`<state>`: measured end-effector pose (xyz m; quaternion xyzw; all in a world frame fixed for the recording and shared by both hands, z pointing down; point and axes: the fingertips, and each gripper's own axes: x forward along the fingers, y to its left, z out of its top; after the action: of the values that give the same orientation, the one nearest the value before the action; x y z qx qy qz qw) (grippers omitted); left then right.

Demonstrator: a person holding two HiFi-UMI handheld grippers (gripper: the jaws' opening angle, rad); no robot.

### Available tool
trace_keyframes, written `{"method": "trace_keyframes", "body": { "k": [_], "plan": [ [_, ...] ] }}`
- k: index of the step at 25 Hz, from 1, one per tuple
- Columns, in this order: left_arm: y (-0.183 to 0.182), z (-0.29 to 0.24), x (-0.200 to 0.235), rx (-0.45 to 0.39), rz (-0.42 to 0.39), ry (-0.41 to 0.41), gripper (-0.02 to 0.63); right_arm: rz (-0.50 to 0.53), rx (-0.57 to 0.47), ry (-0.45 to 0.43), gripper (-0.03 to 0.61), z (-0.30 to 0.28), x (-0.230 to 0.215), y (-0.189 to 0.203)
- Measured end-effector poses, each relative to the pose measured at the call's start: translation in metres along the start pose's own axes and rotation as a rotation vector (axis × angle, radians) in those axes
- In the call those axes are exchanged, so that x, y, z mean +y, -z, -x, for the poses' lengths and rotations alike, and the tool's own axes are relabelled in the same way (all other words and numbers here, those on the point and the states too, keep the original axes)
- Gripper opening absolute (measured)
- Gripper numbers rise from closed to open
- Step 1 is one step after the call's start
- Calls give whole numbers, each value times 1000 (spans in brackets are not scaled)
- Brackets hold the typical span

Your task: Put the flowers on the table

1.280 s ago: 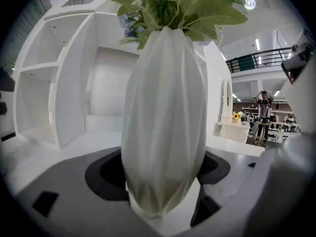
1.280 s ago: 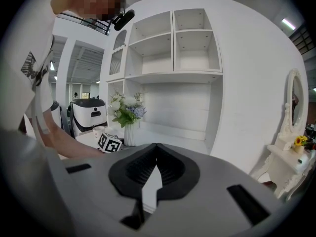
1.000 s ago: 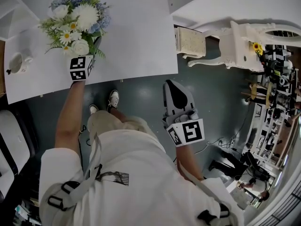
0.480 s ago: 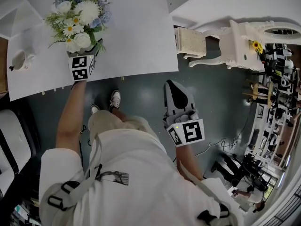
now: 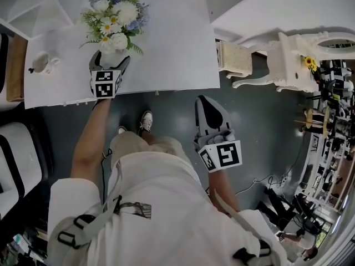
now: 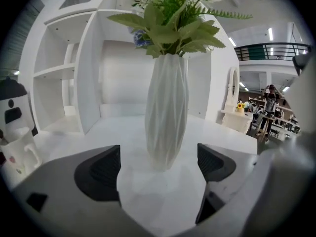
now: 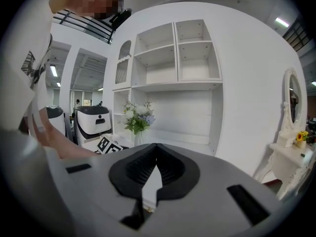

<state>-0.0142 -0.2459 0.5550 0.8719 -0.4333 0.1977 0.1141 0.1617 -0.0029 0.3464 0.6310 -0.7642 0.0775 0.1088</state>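
Note:
A bouquet of white and blue flowers (image 5: 113, 21) stands upright in a ribbed white vase (image 6: 167, 112) on the white table (image 5: 172, 49). My left gripper (image 6: 160, 164) is open just in front of the vase. Its dark pads (image 6: 101, 172) sit wide on either side, clear of the vase's foot. In the head view the left gripper (image 5: 110, 61) lies near the table's front edge, under the flowers. My right gripper (image 5: 206, 101) hangs shut over the dark floor with nothing in it. The right gripper view also shows the flowers (image 7: 138, 117) in the distance, beyond the shut right gripper (image 7: 155, 154).
A white mug (image 5: 44, 62) stands on the table left of the vase. A white shelf unit (image 6: 69, 83) rises behind the table. A stool (image 5: 233, 54) and a white dressing table (image 5: 294, 49) are to the right. A white chair (image 5: 14, 165) is at the left.
The left jaws have spread and let go of the vase, which now stands free on the table. The right gripper has stayed where it was.

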Motion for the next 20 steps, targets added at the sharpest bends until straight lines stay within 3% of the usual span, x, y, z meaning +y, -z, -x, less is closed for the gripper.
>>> {"method": "trace_keyframes", "body": {
  "k": [8,11,15,20],
  "plan": [
    [10,32,11,52,3,3,456,-12,-30,-37,11,-9,24,-8],
    [8,45,17,46,-23,-7,363,-18,-38,-51,11,-15,32,-12],
    [13,61,22,66,-27,-9,288,-21,-48,-75,11,-25,43,-16],
    [16,83,37,67,-2,-54,122,-23,-50,-105,11,-39,54,-15]
  ]
}}
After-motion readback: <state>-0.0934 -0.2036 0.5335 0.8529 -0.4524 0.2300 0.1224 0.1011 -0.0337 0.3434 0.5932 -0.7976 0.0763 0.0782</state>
